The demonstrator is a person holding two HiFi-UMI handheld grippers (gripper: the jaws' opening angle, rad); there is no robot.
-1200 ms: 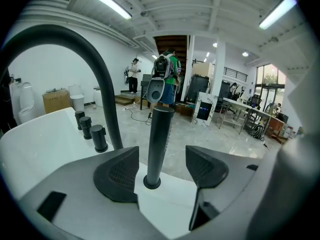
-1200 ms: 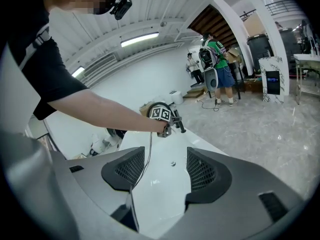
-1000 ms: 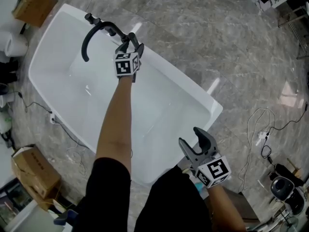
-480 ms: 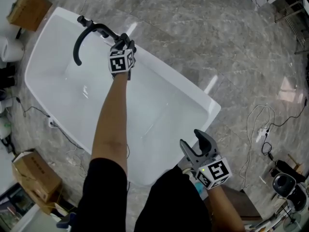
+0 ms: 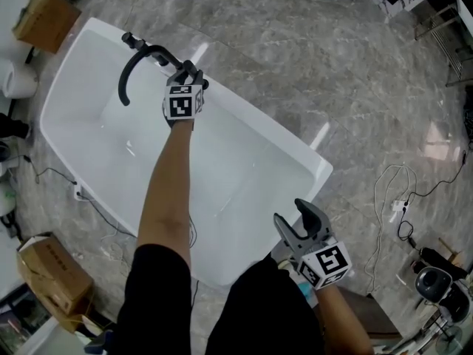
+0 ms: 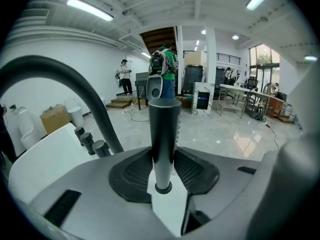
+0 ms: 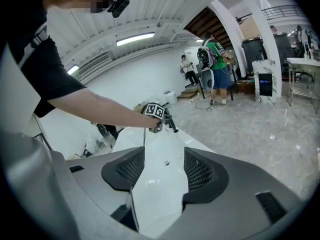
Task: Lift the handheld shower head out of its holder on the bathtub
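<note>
Left gripper view: left claw (image 6: 163, 160) just closed on shower head (image 6: 164, 126) | right claw (image 7: 162, 171) open, empty

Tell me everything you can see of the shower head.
The shower head is a dark, smooth matte cylinder, ribbed down one side, standing upright with a dark collar at its foot on the white bathtub rim. The left gripper, its jaws just having been closing, presses its pads on both flanks. The black spout arches beside it.
</note>
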